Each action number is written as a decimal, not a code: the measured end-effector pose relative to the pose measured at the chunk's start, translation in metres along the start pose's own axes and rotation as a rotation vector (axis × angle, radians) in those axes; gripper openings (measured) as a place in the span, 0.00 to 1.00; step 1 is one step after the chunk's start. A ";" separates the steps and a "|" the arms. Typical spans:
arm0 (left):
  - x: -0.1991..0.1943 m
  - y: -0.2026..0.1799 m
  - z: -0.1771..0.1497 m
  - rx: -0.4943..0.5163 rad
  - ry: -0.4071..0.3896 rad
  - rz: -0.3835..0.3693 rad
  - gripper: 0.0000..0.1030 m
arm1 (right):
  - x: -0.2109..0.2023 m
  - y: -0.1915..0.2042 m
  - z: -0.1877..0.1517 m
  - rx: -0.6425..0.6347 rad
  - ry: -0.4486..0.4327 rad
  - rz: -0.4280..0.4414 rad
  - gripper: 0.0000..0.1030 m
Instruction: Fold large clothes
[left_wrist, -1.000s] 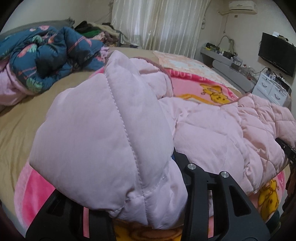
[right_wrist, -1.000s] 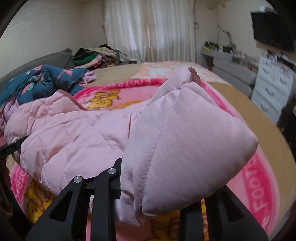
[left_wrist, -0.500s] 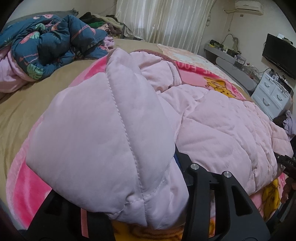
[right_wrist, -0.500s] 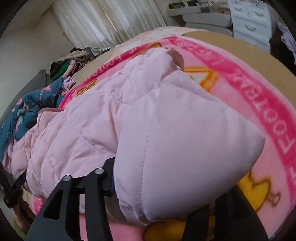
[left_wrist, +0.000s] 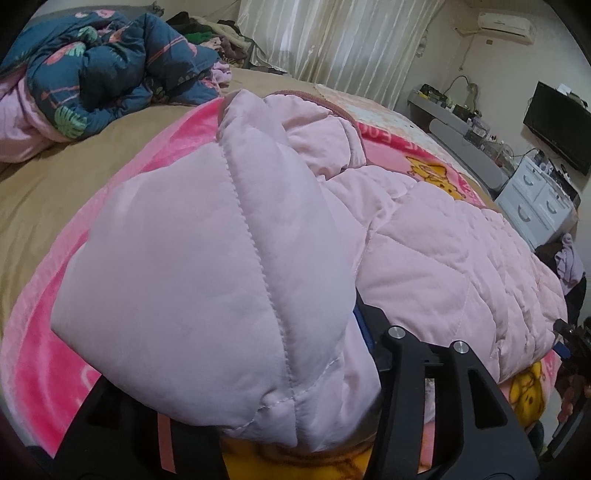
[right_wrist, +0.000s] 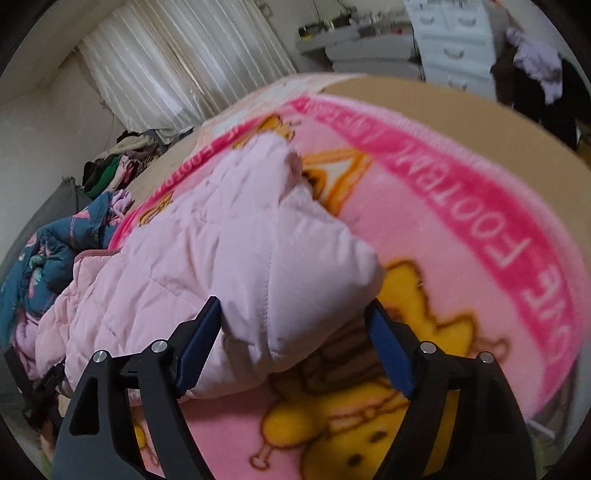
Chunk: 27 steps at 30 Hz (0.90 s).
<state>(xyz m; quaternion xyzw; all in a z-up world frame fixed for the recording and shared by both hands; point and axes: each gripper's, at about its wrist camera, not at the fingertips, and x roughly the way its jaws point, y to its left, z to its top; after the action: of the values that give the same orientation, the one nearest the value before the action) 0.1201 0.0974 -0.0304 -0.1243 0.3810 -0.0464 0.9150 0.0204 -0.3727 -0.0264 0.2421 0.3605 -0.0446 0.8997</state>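
Pink quilted coat (right_wrist: 207, 254) on pink blanket (right_wrist: 480, 258), right gripper (right_wrist: 295, 332) fingers just spread, released, left gripper (left_wrist: 258, 369) fingers widening, grip unclear

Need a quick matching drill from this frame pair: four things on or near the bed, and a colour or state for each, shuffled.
Things:
1. quilted jacket
2. crumpled quilt
3. right hand-held gripper
4. blanket

Descriptions:
A. dark blue with a floral print
B. hot pink border, yellow cartoon figures
C. pale pink, stitched in panels
D. jaws spread, just been opening, jacket corner loose between them

Pairs: 1-C, 2-A, 3-D, 4-B
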 end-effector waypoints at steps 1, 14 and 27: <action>0.000 0.002 -0.001 -0.011 0.003 -0.006 0.45 | -0.004 0.001 0.000 -0.001 -0.014 -0.006 0.76; -0.024 0.069 -0.047 -0.227 0.023 -0.118 0.87 | -0.030 -0.010 -0.012 -0.058 -0.079 -0.016 0.87; -0.132 0.058 -0.044 -0.071 -0.114 0.075 0.91 | -0.108 0.023 -0.031 -0.204 -0.260 0.005 0.96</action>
<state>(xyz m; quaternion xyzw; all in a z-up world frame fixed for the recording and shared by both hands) -0.0051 0.1684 0.0150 -0.1448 0.3339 0.0085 0.9314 -0.0732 -0.3485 0.0360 0.1425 0.2432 -0.0363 0.9588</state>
